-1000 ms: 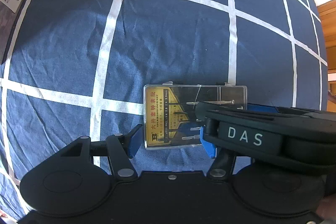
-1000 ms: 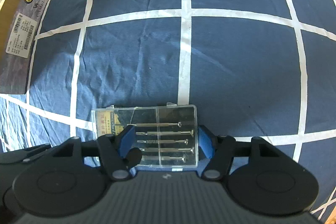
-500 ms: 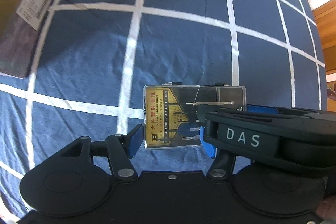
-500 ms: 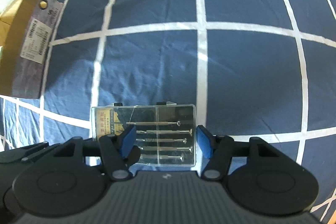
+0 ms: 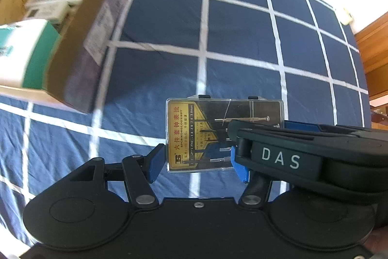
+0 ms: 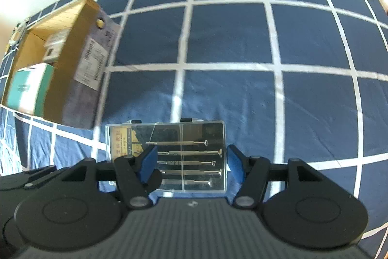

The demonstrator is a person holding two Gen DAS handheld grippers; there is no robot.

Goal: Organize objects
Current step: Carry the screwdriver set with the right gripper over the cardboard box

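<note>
A clear plastic screwdriver case with a yellow label hangs above the blue checked cloth, held between both grippers. My left gripper has its left pad against the case's label end, and its right finger crosses the case's face. My right gripper holds the other end of the case: its right pad is at the case's right edge and its left finger lies over the face. The right gripper's black body shows in the left wrist view. Both are shut on the case.
An open cardboard box stands on the cloth at the left, with a green and white carton and other packets inside. The right wrist view shows the same box. A wooden edge lies at the far right.
Both grippers have risen together with the case, away from the cloth. The cardboard box has come much further into view at the left, its inside now showing.
</note>
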